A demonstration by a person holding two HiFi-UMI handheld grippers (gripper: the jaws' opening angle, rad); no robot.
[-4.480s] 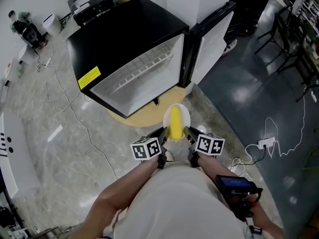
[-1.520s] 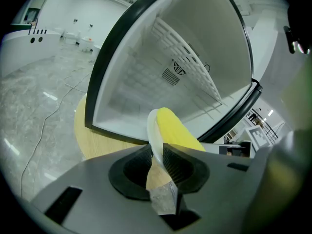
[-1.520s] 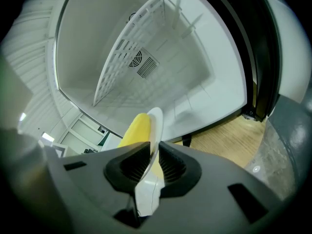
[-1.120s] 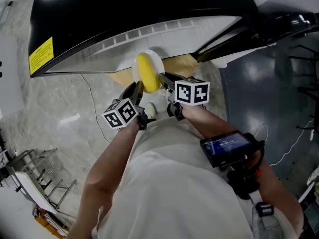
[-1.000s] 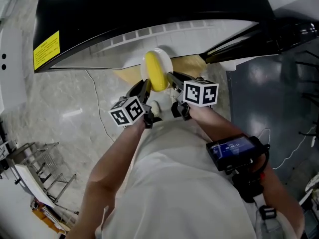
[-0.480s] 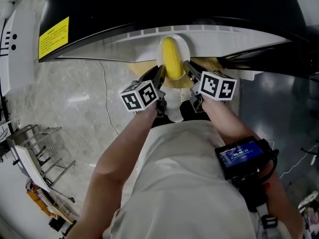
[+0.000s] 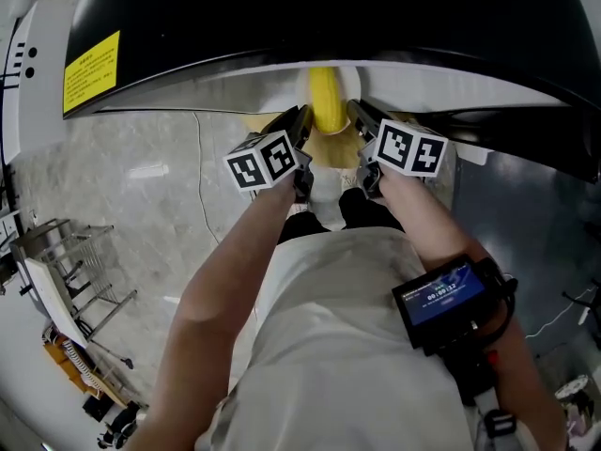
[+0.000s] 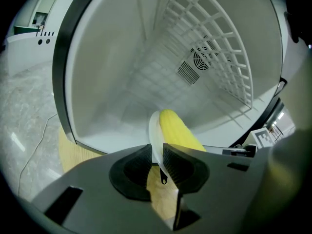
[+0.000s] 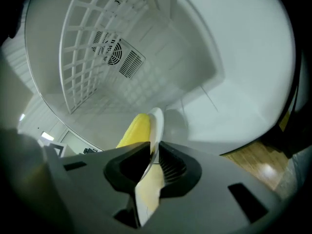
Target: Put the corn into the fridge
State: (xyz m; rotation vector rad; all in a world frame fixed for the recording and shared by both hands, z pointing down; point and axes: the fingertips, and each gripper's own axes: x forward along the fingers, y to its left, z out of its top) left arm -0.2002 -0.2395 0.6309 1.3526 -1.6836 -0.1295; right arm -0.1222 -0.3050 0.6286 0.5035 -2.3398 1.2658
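Closest to the person, the left gripper (image 7: 300, 122) and the right gripper (image 7: 358, 114) each pinch one side of a thin white plate (image 8: 154, 130), with their jaws squeezed tight on its rim. The yellow corn (image 7: 325, 100) lies on the plate at the open front of the fridge (image 7: 282, 17), its far end just under the black top. Deeper inside the fridge are a white wire shelf (image 8: 219, 43) and a round fan vent (image 8: 201, 60) on the back wall.
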